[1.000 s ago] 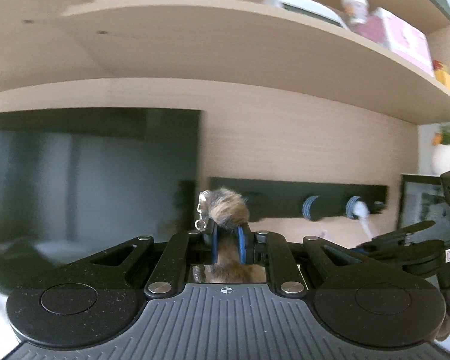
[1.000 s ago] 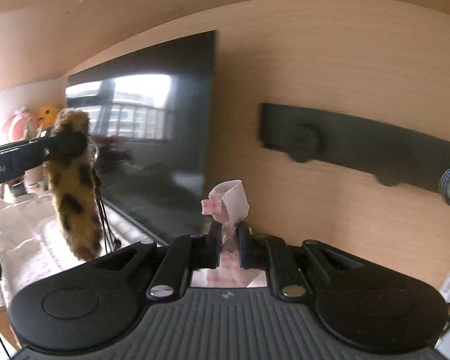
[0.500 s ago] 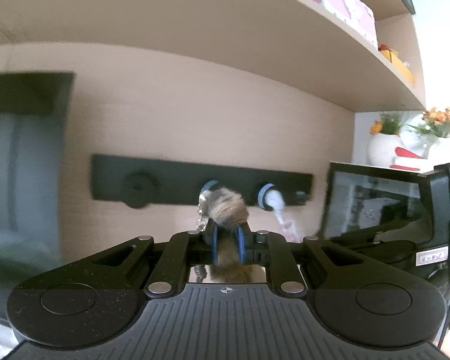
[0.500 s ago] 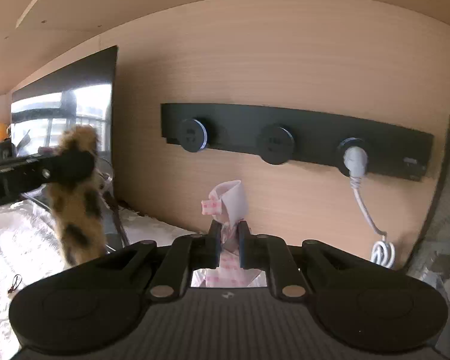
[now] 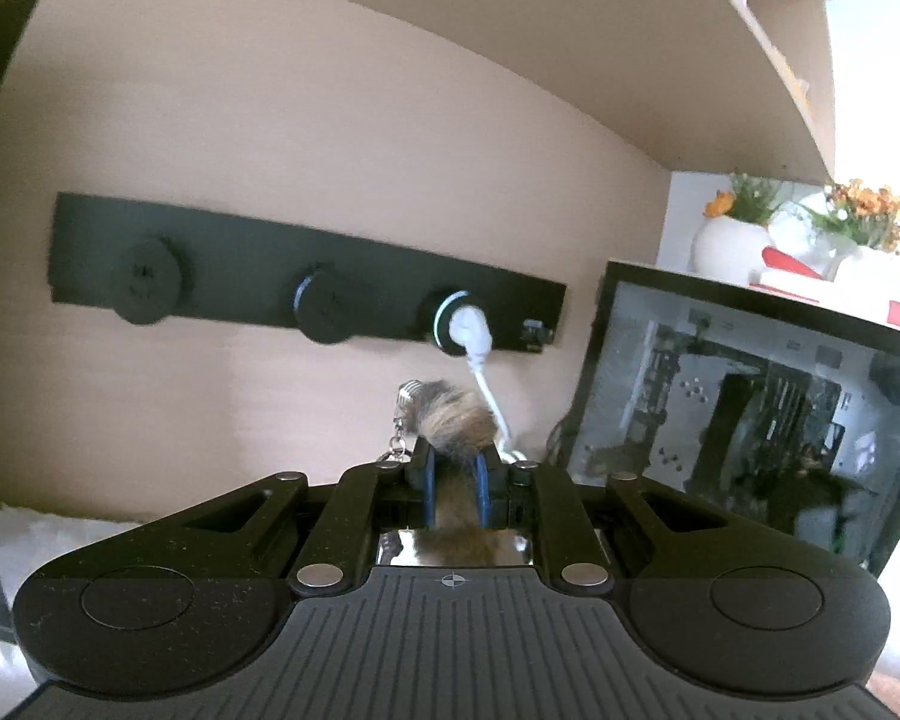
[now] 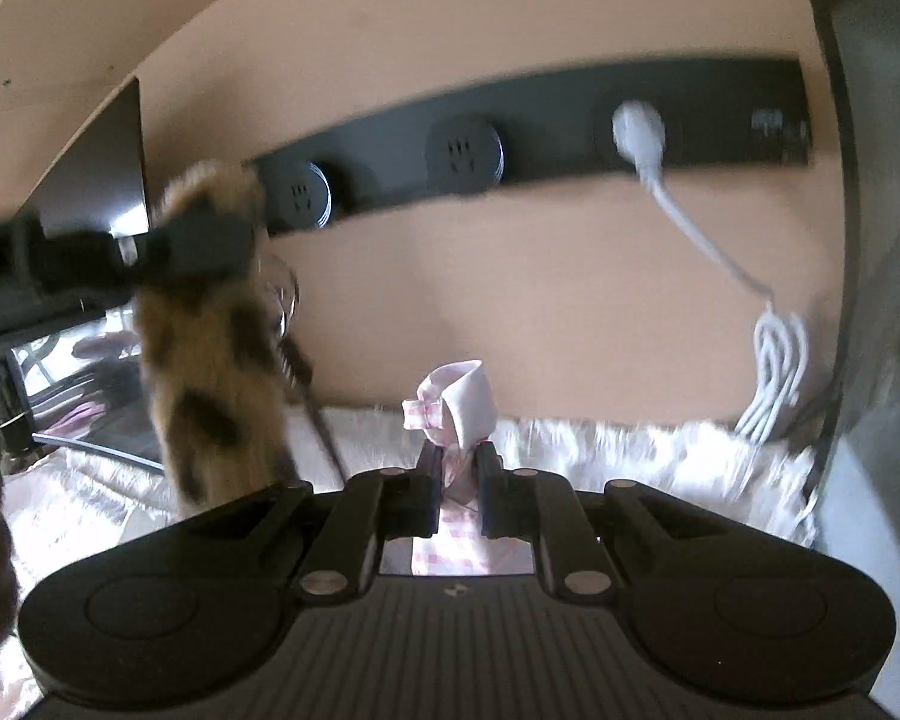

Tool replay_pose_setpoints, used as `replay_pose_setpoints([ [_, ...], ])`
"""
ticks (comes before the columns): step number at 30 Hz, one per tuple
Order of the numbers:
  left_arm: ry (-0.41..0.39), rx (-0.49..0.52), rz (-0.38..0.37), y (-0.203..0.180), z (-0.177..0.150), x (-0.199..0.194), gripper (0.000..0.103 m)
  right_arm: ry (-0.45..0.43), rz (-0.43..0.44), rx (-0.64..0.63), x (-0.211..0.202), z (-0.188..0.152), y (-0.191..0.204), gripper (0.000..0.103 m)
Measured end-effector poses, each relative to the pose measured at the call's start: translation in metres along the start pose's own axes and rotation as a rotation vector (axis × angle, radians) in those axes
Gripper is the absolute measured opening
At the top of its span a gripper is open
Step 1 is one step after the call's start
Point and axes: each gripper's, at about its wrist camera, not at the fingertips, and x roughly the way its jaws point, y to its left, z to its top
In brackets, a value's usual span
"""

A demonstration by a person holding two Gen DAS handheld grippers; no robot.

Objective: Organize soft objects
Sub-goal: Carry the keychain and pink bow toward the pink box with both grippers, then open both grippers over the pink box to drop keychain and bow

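My left gripper (image 5: 455, 468) is shut on a furry brown spotted tail keychain (image 5: 453, 420) with a metal clasp at its top. In the right wrist view the same tail (image 6: 210, 354) hangs down from the left gripper (image 6: 204, 240) at the left, above a white fluffy surface (image 6: 630, 450). My right gripper (image 6: 457, 474) is shut on a small pink-and-white checked cloth item (image 6: 459, 402), held up in front of the wooden wall.
A black socket strip (image 5: 306, 282) runs along the wooden wall, with a white plug and cable (image 6: 642, 138) coiled at the right (image 6: 774, 372). A dark framed screen (image 5: 744, 408) stands at the right, a dark monitor (image 6: 102, 168) at the left. Shelves and flower vases (image 5: 732, 234) are above.
Both grippers have swung to the right along the wall, from the monitor to the socket strip and framed screen. Each holds the same item as before.
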Motion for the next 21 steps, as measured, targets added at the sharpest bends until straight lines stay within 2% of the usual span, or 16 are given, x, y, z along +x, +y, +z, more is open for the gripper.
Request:
replay_pose_setpoints([
  [5,0.096,-0.033,0.046,0.005,-0.015,0.031,0.016,0.060,0.030,0.033,0.024,-0.022,-0.018,0.012],
  [11,0.284,-0.134,0.130,0.037,-0.049,0.086,0.016,0.117,0.040,0.070,0.046,-0.052,-0.034,0.012],
  [14,0.354,-0.156,0.192,0.051,-0.064,0.108,0.016,0.143,0.053,0.073,0.053,-0.061,-0.039,0.012],
  [21,0.518,-0.220,0.278,0.069,-0.088,0.145,0.020,0.183,0.049,0.060,0.057,-0.073,-0.039,0.012],
])
